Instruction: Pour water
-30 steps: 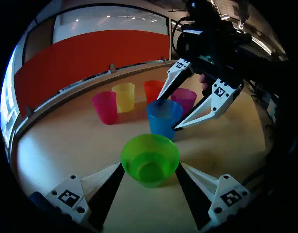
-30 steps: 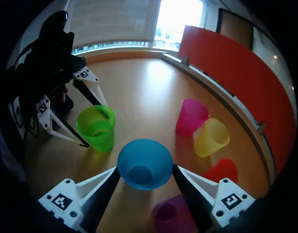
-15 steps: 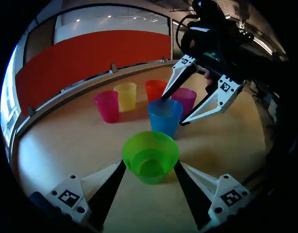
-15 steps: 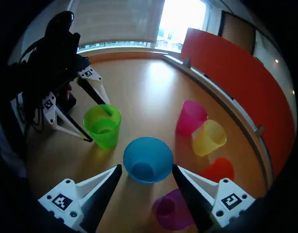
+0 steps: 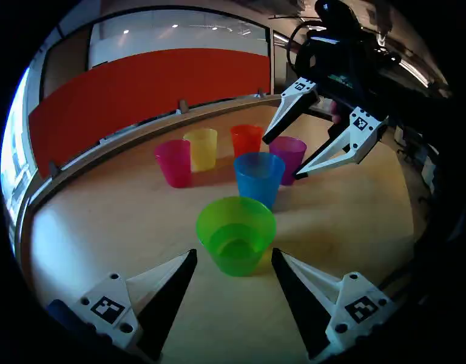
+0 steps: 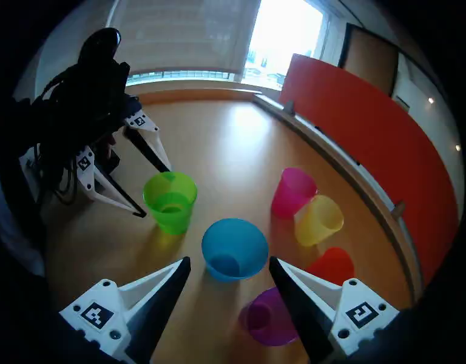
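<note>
A green cup (image 5: 236, 233) stands upright on the wooden table (image 5: 111, 212), just ahead of my left gripper (image 5: 233, 253), which is open and clear of the cup. It seems to hold a little liquid. Behind it stands a blue cup (image 5: 258, 179). Farther back and above, the right gripper (image 5: 280, 159) hangs open. In the right gripper view the blue cup (image 6: 235, 249) stands just beyond my open right gripper (image 6: 229, 261), touching neither finger. The green cup (image 6: 170, 202) is to its left, with the left gripper (image 6: 156, 192) open beside it.
A pink cup (image 5: 173, 162), a yellow cup (image 5: 202, 148), a red cup (image 5: 245, 139) and a purple cup (image 5: 287, 158) stand in a row behind the blue one. A raised table edge and a red panel (image 5: 148, 85) lie beyond. A person's hand (image 5: 336, 112) holds the right gripper.
Both grippers have drawn back from their cups. The green and blue cups, which sat between the fingers, now stand free on the table ahead of the fingertips.
</note>
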Motion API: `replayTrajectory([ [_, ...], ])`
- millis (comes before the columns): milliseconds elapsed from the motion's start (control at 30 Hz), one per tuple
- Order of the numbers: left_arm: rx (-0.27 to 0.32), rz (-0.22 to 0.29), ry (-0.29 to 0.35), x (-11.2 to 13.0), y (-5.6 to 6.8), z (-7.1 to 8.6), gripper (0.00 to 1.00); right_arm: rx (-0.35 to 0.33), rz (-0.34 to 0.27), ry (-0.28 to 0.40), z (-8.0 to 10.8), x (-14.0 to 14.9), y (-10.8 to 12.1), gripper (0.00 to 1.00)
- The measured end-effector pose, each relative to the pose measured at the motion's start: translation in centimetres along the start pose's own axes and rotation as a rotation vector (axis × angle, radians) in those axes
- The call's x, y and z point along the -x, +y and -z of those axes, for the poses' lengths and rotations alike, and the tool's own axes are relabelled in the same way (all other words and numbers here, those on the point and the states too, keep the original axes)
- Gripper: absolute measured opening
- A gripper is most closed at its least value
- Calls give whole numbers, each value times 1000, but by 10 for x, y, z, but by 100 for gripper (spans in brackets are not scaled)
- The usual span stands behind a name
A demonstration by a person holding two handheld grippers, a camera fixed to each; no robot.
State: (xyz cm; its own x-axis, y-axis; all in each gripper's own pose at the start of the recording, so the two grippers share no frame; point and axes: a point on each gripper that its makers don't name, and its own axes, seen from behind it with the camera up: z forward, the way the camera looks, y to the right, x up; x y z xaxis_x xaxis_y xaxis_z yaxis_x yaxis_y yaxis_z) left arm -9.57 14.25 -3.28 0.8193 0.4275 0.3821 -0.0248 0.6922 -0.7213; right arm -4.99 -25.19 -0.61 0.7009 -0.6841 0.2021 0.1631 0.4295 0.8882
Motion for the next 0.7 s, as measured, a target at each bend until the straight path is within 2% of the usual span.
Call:
replayTrajectory([
  [367,-25,6,18,-5,-1,24,91,23,-41,49,23,-2,-5,100],
  [700,-74,31,64,-13,-7,52,91,74,-79,119,51,-1,-8,100],
])
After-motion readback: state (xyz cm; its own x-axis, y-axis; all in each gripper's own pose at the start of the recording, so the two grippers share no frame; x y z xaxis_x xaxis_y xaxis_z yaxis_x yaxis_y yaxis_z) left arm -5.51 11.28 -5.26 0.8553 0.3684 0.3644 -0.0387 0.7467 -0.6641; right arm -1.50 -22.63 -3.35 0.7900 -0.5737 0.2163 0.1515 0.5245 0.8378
